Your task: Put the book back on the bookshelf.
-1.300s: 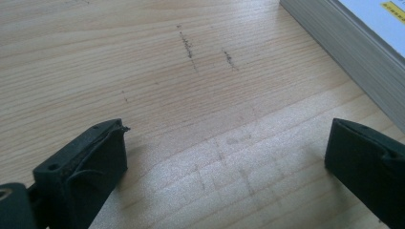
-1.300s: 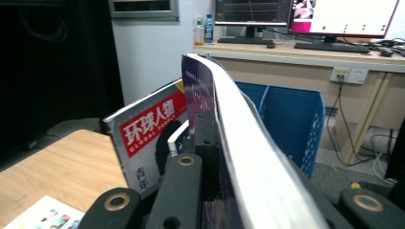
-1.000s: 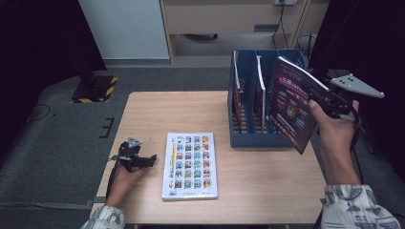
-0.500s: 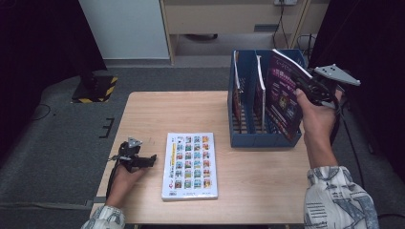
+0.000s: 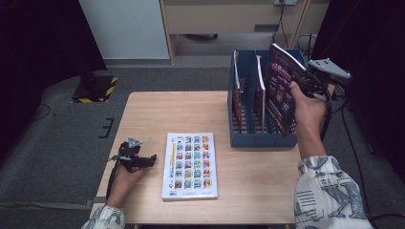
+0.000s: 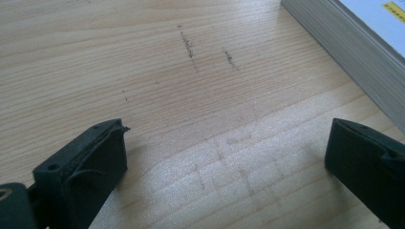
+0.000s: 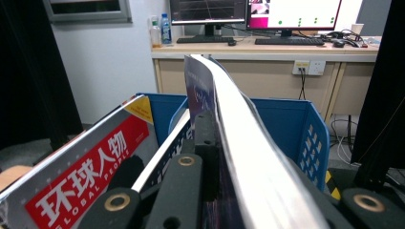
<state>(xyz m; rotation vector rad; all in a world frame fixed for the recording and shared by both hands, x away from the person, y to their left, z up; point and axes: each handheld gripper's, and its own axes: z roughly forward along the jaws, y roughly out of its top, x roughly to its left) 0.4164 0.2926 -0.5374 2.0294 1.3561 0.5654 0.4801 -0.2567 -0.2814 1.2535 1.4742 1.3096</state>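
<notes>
My right gripper (image 5: 300, 83) is shut on the right edge of a dark purple magazine (image 5: 279, 93), held upright and slightly tilted. The magazine's lower corner dips into the right-hand slot of the blue file rack (image 5: 260, 139). In the right gripper view the magazine's pages (image 7: 239, 143) run up between the closed jaws of my right gripper (image 7: 212, 125), with the rack's blue wall (image 7: 305, 129) behind. My left gripper (image 5: 145, 161) rests on the table near the left edge, open and holding nothing. Its jaws stand wide over bare wood in the left gripper view (image 6: 224, 157).
A thick book with a grid of colourful pictures (image 5: 189, 164) lies flat at the table's front middle; its page edge (image 6: 353, 62) is just right of the left gripper. Two magazines stand in the rack's other slots, one red (image 7: 81, 191). A desk with monitors (image 7: 253, 12) stands beyond.
The right gripper has carried the purple magazine leftward and slightly down, from beside the rack to its right-hand slot. The left gripper and the book have stayed put.
</notes>
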